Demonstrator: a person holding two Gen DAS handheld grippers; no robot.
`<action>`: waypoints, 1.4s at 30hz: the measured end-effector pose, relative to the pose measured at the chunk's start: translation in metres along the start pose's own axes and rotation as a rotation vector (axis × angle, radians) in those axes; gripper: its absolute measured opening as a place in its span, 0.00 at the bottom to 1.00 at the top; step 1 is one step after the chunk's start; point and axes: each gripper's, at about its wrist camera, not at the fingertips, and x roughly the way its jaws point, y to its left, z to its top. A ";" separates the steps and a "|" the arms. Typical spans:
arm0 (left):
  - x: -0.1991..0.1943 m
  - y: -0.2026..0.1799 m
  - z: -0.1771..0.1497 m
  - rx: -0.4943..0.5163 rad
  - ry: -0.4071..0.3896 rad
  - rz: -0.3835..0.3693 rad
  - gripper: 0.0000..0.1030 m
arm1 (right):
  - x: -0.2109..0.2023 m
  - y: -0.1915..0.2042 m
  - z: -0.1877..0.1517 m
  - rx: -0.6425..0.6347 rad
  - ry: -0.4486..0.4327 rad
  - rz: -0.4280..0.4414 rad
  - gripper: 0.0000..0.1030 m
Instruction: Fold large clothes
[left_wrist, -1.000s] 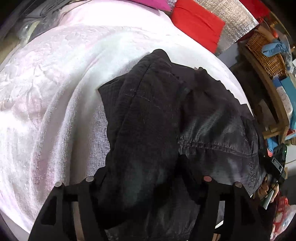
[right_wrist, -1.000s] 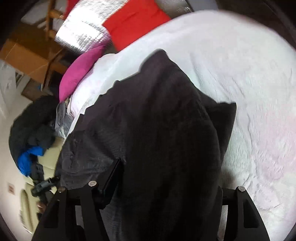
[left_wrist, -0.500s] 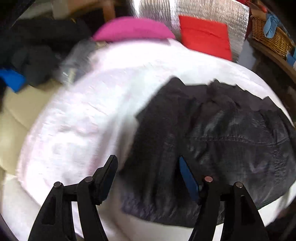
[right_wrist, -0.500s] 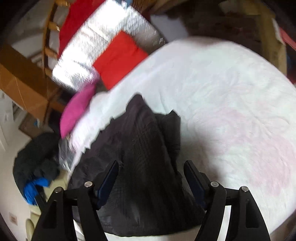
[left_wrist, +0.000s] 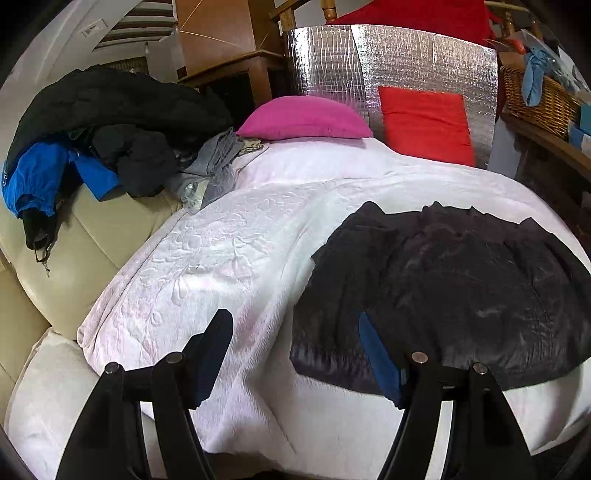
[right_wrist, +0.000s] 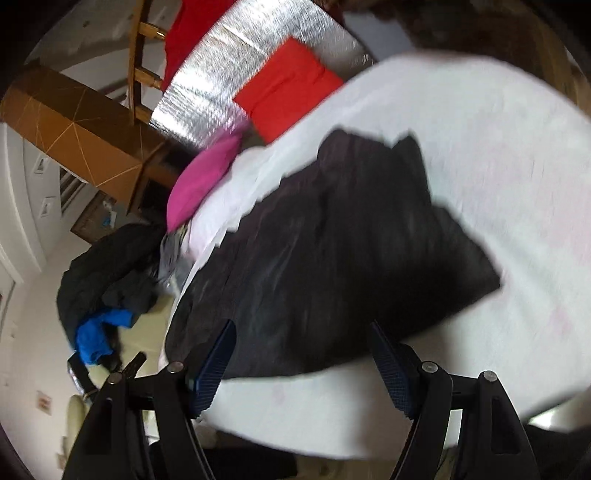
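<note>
A black garment (left_wrist: 450, 288) lies folded in a rough rectangle on a white textured blanket (left_wrist: 221, 266). In the right wrist view the garment (right_wrist: 332, 258) fills the middle of the blanket (right_wrist: 498, 166), blurred by motion. My left gripper (left_wrist: 295, 332) is open and empty, raised above the blanket at the garment's left front corner. My right gripper (right_wrist: 303, 336) is open and empty, held above the garment's near edge.
A pile of dark and blue clothes (left_wrist: 92, 136) lies on a cream sofa (left_wrist: 92, 236) at left. A pink pillow (left_wrist: 306, 118), a red cushion (left_wrist: 424, 122) and a silver foil panel (left_wrist: 388, 62) stand behind. A wicker basket (left_wrist: 535, 92) sits at right.
Both grippers let go of the black garment, opened, and pulled back and up. The garment now lies flat on the blanket.
</note>
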 end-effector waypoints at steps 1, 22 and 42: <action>-0.004 0.000 -0.001 0.001 0.001 0.000 0.70 | 0.005 -0.003 -0.005 0.024 0.025 0.018 0.75; 0.075 -0.010 -0.046 -0.205 0.479 -0.297 0.71 | 0.036 -0.086 0.003 0.458 -0.043 -0.001 0.75; 0.086 0.055 -0.060 -0.760 0.489 -0.517 0.72 | 0.028 -0.065 0.007 0.267 -0.154 -0.148 0.58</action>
